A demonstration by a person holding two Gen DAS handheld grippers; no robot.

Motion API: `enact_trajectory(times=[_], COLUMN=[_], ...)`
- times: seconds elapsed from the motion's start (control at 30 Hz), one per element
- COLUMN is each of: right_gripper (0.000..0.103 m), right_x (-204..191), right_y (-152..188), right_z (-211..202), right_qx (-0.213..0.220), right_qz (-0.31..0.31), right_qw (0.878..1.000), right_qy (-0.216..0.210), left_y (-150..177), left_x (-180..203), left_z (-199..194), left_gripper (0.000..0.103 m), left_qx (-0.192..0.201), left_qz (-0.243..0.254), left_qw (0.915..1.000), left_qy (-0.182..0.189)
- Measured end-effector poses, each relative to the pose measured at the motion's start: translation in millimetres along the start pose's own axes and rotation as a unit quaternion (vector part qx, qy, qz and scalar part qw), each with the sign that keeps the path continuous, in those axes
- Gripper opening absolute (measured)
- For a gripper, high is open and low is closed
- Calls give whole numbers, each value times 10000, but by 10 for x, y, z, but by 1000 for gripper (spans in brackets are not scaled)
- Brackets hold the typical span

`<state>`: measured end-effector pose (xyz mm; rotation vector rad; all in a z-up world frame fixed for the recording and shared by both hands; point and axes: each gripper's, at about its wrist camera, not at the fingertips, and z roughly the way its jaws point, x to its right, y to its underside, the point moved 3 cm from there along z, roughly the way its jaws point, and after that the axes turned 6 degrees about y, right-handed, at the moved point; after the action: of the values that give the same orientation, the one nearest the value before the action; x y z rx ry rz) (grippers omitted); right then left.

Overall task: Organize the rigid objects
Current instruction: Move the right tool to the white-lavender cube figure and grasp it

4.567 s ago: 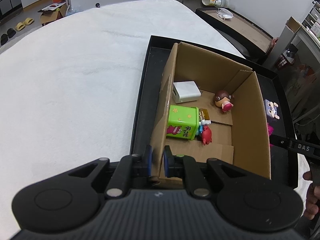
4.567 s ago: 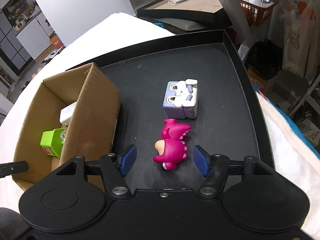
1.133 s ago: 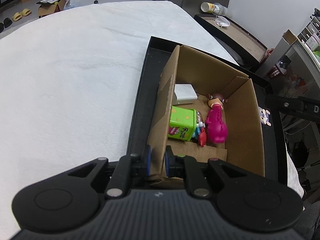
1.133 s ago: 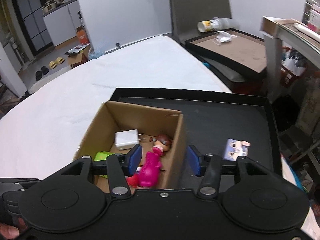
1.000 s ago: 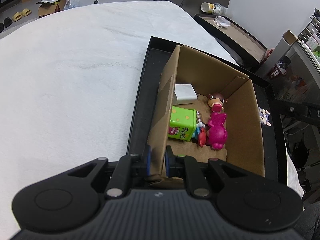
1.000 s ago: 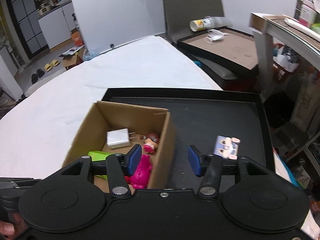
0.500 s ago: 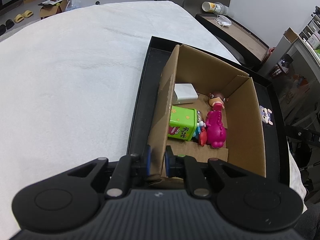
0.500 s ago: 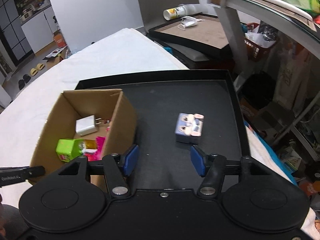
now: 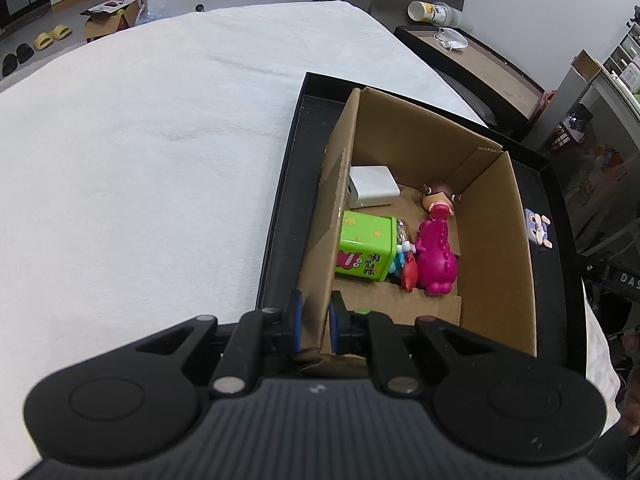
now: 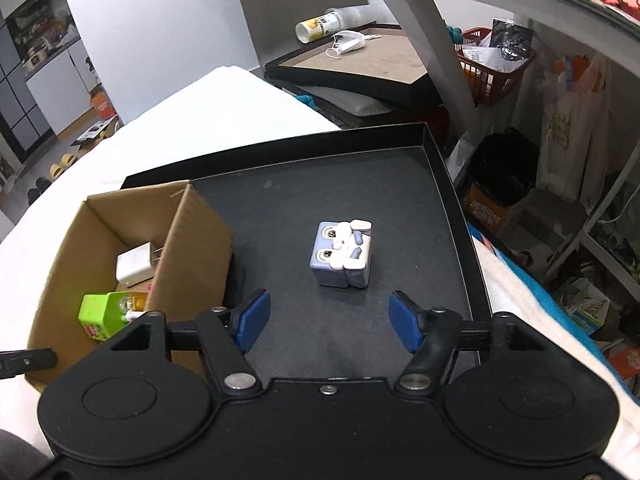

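Pinching cardboard box (image 9: 496, 216) near wall with left gripper (image 9: 314, 322); right gripper (image 10: 328, 320) fingers empty, opening, over black tray (image 10: 400, 176) just short of blue cube toy (image 10: 342, 254)

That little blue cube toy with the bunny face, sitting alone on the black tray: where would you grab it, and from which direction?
Grip the blue cube toy across its two flat side walls, coming down from above and from the near side, where the right gripper already faces it with its jaws opening and nothing between them. The face with the raised ears points up, so the plain sides probably give flatter contact. The black tray around it is bare.
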<state>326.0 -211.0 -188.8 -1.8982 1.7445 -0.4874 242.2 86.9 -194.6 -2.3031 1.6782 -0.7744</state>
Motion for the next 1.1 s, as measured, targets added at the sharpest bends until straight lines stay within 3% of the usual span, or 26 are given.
enact_trajectory(times=[0.67, 1.1], right_gripper=[65, 58], right_x=[-142, -125], right_y=[0, 33], right_z=[463, 700], right_qx=[481, 532], right_qz=[52, -6], right_qw=[9988, 9970], right_qy=[98, 554], left_y=[0, 7], left_x=[76, 94], left_z=[56, 86], left_gripper=[12, 11], left_qx=[-150, -220], left_qz=[114, 146], left_qw=[9995, 9990], left_qy=[-255, -362])
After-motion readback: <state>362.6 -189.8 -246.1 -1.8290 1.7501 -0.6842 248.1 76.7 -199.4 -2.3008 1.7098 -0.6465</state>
